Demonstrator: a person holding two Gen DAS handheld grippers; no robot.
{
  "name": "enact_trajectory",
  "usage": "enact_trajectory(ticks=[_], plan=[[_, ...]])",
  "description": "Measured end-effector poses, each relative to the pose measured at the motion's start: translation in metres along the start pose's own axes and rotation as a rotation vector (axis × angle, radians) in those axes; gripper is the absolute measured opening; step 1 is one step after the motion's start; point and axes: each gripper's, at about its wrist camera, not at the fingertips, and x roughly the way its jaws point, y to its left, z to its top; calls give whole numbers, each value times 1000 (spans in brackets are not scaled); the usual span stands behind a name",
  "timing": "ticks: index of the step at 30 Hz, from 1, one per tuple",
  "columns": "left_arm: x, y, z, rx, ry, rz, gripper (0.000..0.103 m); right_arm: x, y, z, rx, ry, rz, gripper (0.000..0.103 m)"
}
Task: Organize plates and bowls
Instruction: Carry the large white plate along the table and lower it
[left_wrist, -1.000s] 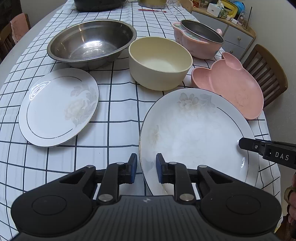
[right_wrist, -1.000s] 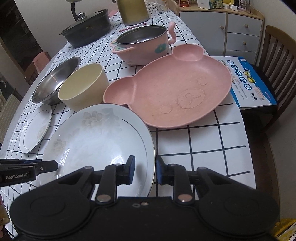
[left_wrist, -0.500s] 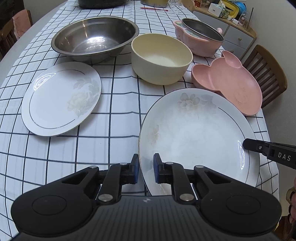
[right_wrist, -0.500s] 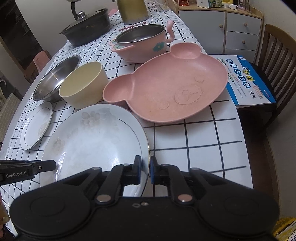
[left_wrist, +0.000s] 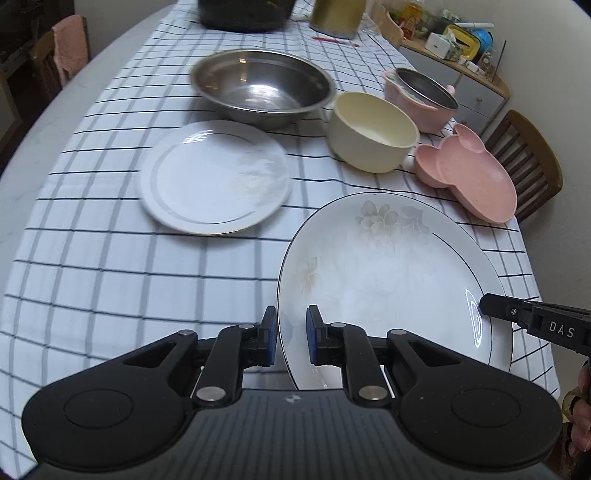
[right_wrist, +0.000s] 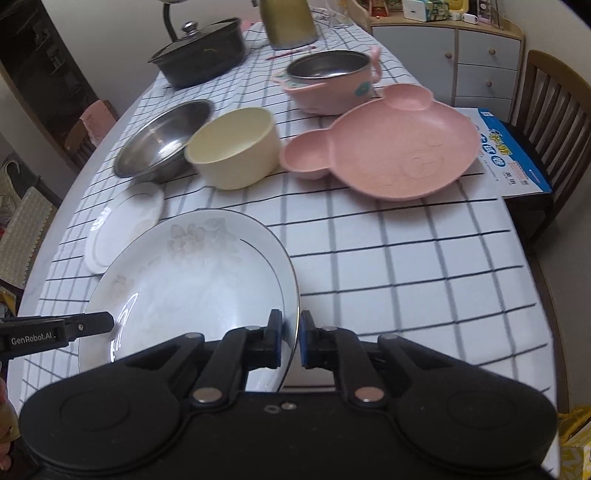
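Left wrist view: left gripper, fingers narrowed onto the near-left rim of the large plate; right gripper, fingers clamped on the same plate's opposite rim. The plate sits tilted at the near edge of the checked tabletop. Beyond it: small plate, steel bowl, cream bowl, pink bear-shaped dish, pink pot.
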Motion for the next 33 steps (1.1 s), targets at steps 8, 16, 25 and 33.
enact_trajectory(ticks=[8, 16, 25, 33], plan=[[-30, 71, -19, -44, -2, 39, 15, 9, 74, -24, -46, 14, 48, 10], [-45, 127, -36, -56, 2, 60, 15, 24, 129, -48, -69, 36, 73, 10], [-45, 160, -49, -51, 17, 64, 15, 35, 166, -74, -84, 59, 62, 10], [-37, 163, -54, -17, 24, 58, 15, 37, 172, -85, -76, 55, 39, 10]])
